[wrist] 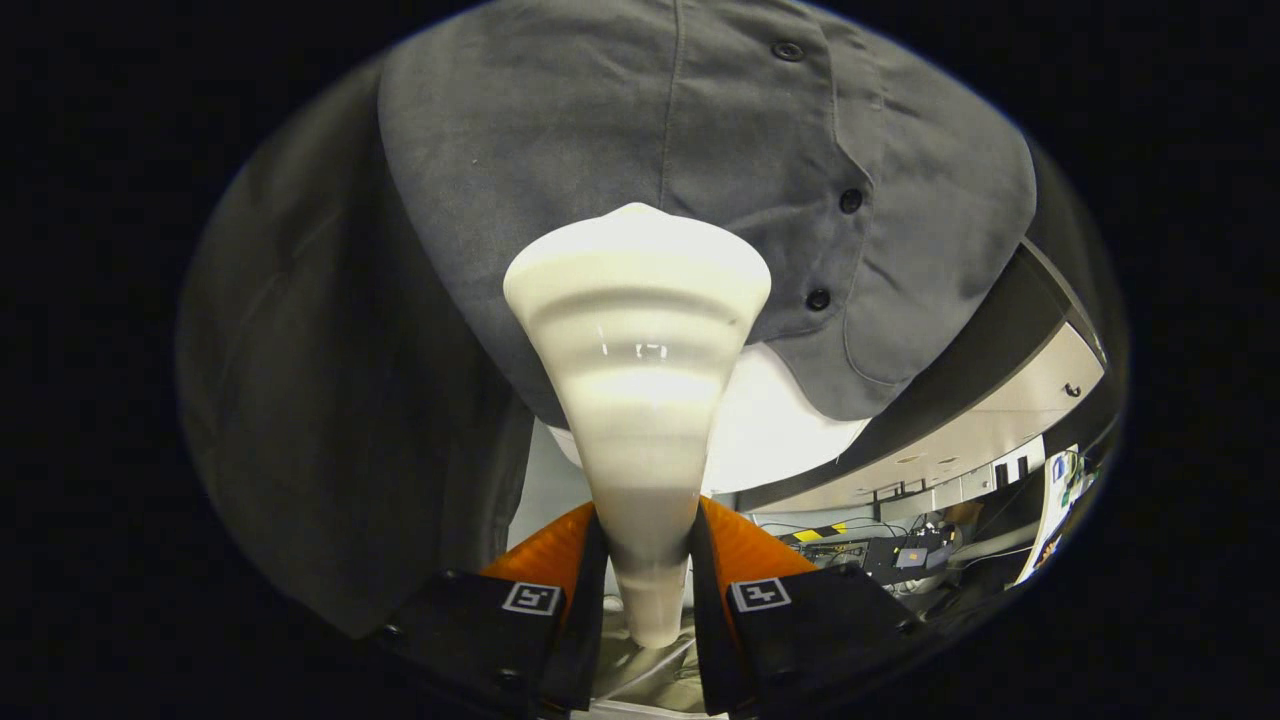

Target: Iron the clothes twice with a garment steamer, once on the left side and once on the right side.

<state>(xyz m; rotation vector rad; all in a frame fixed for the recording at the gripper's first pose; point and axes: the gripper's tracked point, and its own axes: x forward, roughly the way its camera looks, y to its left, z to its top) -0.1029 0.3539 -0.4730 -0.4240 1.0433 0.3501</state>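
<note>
A white garment steamer [637, 350] with a ridged, flaring head rises from between my fingers. My gripper [645, 590] is shut on the steamer's narrow handle, one orange-backed finger [560, 560] pressing on each side. Just beyond the steamer's head hangs a grey button-up shirt [700, 150]. The head points at the shirt's front panel, left of the button placket [845, 200]. Whether the head touches the cloth I cannot tell. A grey sleeve [330, 400] hangs to the left of the steamer.
Below the shirt's hem a bright white surface [780, 420] shows behind the steamer. To the right, beyond the shirt, lie a pale ceiling [1000, 420] and a cluttered bench with equipment [880, 555].
</note>
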